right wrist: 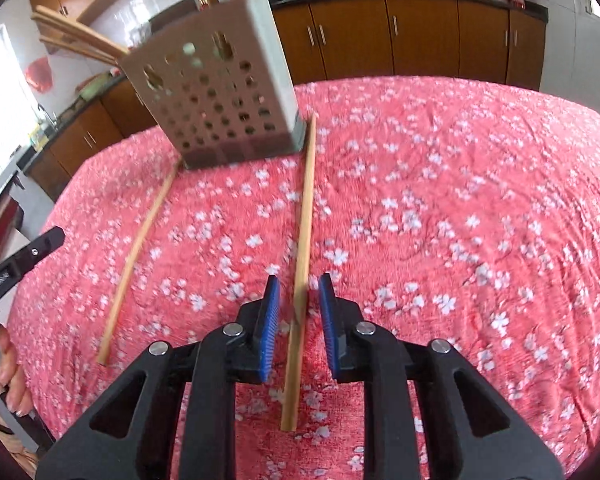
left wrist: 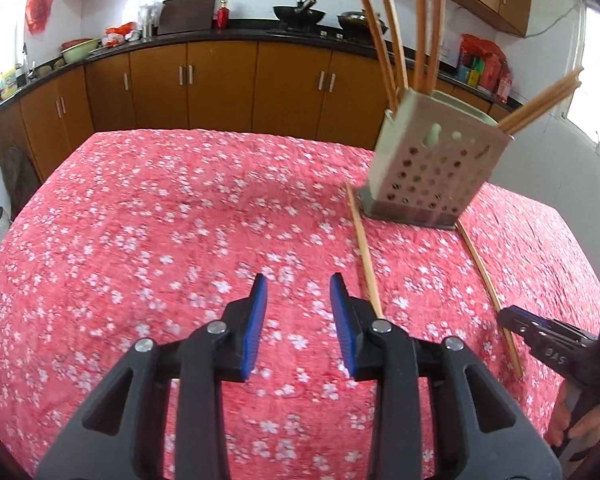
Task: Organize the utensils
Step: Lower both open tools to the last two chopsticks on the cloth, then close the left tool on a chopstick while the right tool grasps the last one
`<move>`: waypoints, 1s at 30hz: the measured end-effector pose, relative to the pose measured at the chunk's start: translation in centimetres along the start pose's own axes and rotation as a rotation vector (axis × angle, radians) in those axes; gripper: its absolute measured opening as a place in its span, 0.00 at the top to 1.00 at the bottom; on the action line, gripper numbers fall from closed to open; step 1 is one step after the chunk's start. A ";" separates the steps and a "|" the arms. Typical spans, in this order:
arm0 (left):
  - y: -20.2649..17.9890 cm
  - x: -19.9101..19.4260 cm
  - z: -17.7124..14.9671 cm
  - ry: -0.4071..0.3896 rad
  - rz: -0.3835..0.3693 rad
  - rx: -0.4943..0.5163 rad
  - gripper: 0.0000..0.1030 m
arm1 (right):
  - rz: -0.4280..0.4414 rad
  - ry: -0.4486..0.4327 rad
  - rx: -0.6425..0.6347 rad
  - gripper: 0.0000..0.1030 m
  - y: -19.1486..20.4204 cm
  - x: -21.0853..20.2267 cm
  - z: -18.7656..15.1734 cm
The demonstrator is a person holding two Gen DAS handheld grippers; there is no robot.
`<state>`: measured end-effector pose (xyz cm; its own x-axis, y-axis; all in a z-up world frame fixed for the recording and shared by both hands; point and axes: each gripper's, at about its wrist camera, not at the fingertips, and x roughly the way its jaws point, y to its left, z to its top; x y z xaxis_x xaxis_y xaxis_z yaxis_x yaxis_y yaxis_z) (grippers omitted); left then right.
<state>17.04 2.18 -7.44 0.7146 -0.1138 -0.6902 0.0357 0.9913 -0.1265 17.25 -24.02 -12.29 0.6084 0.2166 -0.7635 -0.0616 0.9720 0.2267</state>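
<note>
A pale perforated utensil holder (left wrist: 432, 168) (right wrist: 216, 92) stands on the red flowered tablecloth (left wrist: 160, 220) with several wooden chopsticks sticking out of it. Two loose chopsticks lie on the cloth, running from the holder's base toward me. My right gripper (right wrist: 299, 280) (left wrist: 508, 316) is open, and the right-hand chopstick (right wrist: 304, 220) (left wrist: 488, 284) lies between its blue pads with a gap on each side. My left gripper (left wrist: 299, 288) (right wrist: 48, 240) is open over bare cloth with nothing between its pads. The other chopstick (left wrist: 364, 252) (right wrist: 140, 248) lies just off the right side of its right finger.
Brown cabinets (left wrist: 220, 80) under a dark counter with woks (left wrist: 300, 16), a bottle and bowls run behind the table. A person's hand (right wrist: 8, 368) holds the left gripper's handle. The table's far edge (left wrist: 220, 132) lies just behind the holder.
</note>
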 end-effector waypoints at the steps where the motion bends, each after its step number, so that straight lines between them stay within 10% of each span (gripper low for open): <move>1: -0.3 0.1 -0.2 0.004 -0.004 0.008 0.66 | -0.013 -0.002 -0.012 0.85 0.1 0.1 -0.1; 19: -5.1 4.0 -1.0 0.097 -0.061 0.114 0.67 | -0.115 -0.034 0.086 0.92 -4.6 -0.5 0.4; 30: -5.1 6.7 -0.9 0.117 0.051 0.117 0.92 | -0.131 -0.037 0.057 0.92 -4.1 -0.5 0.2</move>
<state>21.03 -3.72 -12.05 0.6318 -0.0632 -0.7725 0.0870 0.9962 -0.0103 17.36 -28.12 -12.75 0.6368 0.0836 -0.7665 0.0644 0.9849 0.1609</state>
